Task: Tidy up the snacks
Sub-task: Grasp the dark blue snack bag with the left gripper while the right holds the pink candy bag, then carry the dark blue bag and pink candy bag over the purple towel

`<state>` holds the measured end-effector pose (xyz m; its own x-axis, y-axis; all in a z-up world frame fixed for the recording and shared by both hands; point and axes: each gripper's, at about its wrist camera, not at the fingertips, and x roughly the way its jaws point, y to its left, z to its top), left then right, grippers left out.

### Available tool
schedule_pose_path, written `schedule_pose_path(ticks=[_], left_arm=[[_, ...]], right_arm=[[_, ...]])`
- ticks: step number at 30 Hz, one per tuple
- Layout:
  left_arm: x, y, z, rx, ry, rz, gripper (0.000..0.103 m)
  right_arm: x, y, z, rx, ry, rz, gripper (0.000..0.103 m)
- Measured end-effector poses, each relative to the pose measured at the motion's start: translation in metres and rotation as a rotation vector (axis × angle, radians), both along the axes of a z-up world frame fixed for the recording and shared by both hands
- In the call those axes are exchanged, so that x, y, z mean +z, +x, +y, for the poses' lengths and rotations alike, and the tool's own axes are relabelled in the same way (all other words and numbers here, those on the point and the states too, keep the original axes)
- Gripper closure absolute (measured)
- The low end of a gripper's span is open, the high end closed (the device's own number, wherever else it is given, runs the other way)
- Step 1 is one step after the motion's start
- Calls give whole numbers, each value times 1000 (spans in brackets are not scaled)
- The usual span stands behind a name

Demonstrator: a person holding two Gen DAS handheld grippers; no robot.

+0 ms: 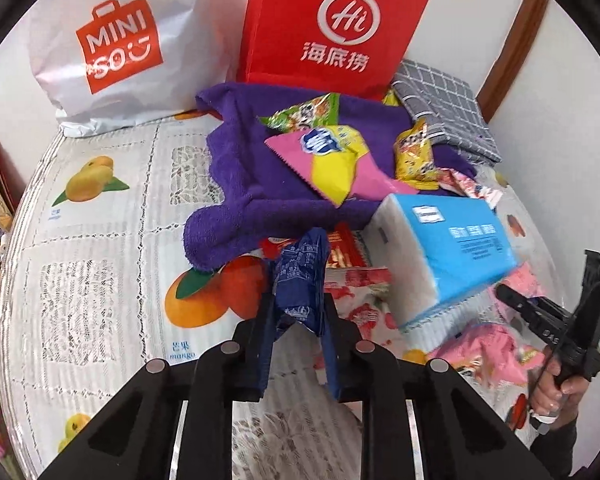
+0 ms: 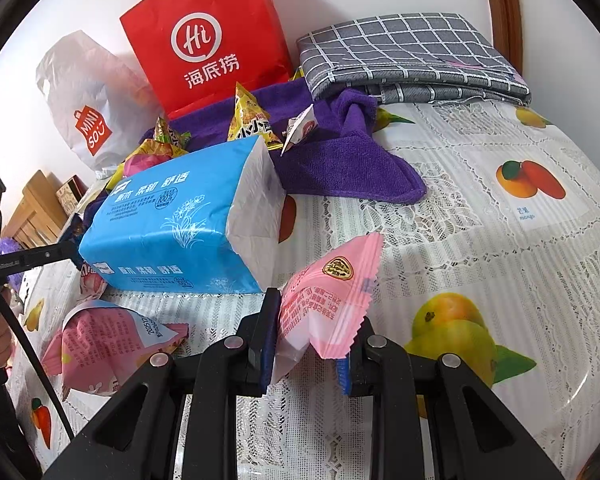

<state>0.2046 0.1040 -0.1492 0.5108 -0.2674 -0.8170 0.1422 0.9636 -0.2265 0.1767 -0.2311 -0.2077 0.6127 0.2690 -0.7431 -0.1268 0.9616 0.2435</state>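
On the left, the left gripper (image 1: 298,320) is clamped on a crumpled blue packet (image 1: 300,280), pinched low near one end so most of it flops free above the table (image 1: 100,240); I reckon it could twist loose on the way to the red bag (image 1: 324,24). On the right, the right gripper (image 2: 312,344) pinches a pink packet (image 2: 332,300) by a corner beside the tissue pack (image 2: 172,220), and that thin hold may slip.
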Motion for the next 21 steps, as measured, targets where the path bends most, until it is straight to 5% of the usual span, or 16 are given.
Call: schedule_pose_path(ticks=[15, 21], left_arm=[[37, -14, -39, -84, -53, -56, 85], [47, -9, -56, -120, -68, -67, 85]], right_arm=[[3, -9, -2, -4, 11, -15, 80], [33, -21, -7, 31, 83, -44, 80]])
